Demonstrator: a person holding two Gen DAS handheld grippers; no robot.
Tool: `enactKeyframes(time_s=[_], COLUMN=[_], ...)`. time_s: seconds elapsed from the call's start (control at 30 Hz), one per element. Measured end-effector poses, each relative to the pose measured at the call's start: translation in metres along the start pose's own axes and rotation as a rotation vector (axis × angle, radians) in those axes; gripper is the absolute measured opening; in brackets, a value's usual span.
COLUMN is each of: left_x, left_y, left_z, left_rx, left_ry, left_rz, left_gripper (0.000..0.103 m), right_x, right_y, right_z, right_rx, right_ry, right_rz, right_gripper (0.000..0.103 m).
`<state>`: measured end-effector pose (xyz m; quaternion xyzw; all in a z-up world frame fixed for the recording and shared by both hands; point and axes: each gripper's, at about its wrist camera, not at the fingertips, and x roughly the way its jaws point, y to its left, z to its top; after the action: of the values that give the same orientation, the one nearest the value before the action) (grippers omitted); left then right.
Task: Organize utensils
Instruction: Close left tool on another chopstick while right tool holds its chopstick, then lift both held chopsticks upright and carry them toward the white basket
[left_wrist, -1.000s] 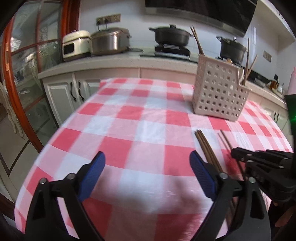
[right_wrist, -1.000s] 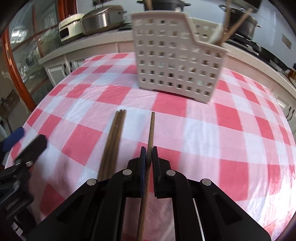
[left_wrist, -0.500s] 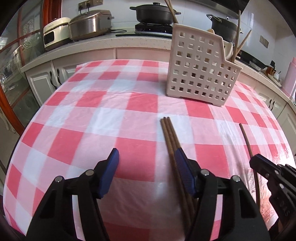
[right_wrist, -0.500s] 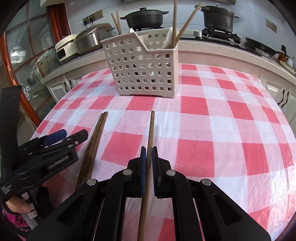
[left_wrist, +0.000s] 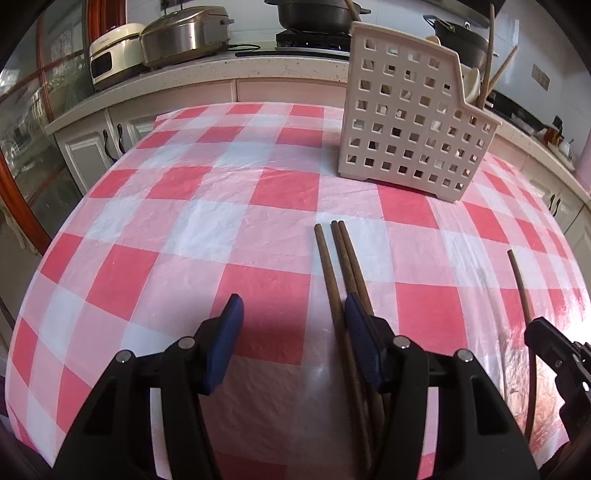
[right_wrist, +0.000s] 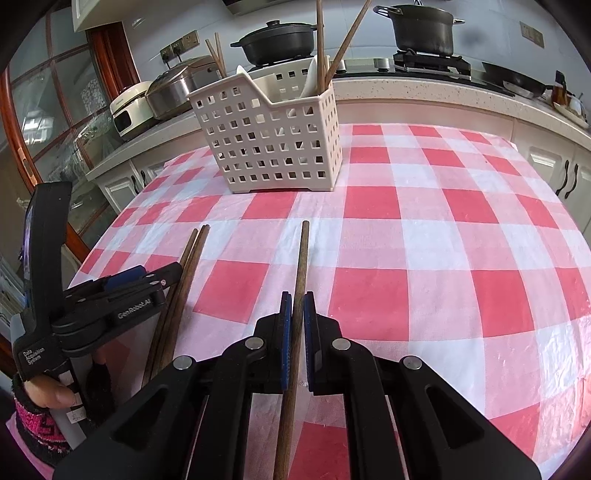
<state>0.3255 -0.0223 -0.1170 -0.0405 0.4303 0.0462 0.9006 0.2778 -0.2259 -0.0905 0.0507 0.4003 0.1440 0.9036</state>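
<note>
Landmark: white perforated caddy, standing upright on the red-and-white checked tablecloth, toward the far side.
Done so far: several chopsticks and a pale spoon-like utensil already upright inside the caddy; exact count hard to tell.
Left to do: four chopsticks not yet in the caddy, judged from how they lie now.
Single chopstick: on the near side of the caddy, far tip well short of its base, pointing roughly toward it; whether lifted clear of the cloth, cannot tell.
Right gripper: pressed together, pinching the single chopstick partway along its length.
Loose bundle: three brown chopsticks flat on the cloth, near side of the caddy, left of the single chopstick.
Left gripper: jaws closing but spread, nothing pinched; leftmost stick of the bundle lies just inside the right finger, the other two pass under that finger.
Progress judgement: past the start, with one stick in hand and three to gather.
Writing, left gripper body: "GenRobot.AI" along the arm, "Data Acquisition System" on the handle.
Other writing: faint mark on the cream appliance behind the caddy, unreadable.
</note>
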Motion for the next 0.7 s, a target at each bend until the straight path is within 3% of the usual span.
enactKeyframes(time_s=[0.07, 0.2, 0.27, 0.53, 0.7], left_x=[0.000, -0.002, -0.003, -0.008, -0.032], left_y=[-0.003, -0.008, -0.008, 0.000, 0.006], left_z=[0.000, 0.000, 0.000, 0.000, 0.002], left_rx=[0.010, 0.039, 0.045, 0.011, 0.011], left_ry=[-0.001, -0.005, -0.001, 0.004, -0.063], left_rz=[0.002, -0.020, -0.041, -0.112, -0.133], left_gripper=[0.049, 0.017, 0.009, 0.008, 0.008], right_x=[-0.001, -0.003, -0.005, -0.018, -0.030], right_y=[0.002, 0.003, 0.004, 0.011, 0.016], right_z=[0.000, 0.001, 0.001, 0.004, 0.008], right_rx=[-0.004, -0.008, -0.008, -0.019, -0.024], right_ry=[-0.003, -0.010, -0.014, -0.048, -0.089], right_rz=[0.000, -0.002, -0.002, 0.006, 0.009], right_gripper=[0.006, 0.006, 0.007, 0.006, 0.006])
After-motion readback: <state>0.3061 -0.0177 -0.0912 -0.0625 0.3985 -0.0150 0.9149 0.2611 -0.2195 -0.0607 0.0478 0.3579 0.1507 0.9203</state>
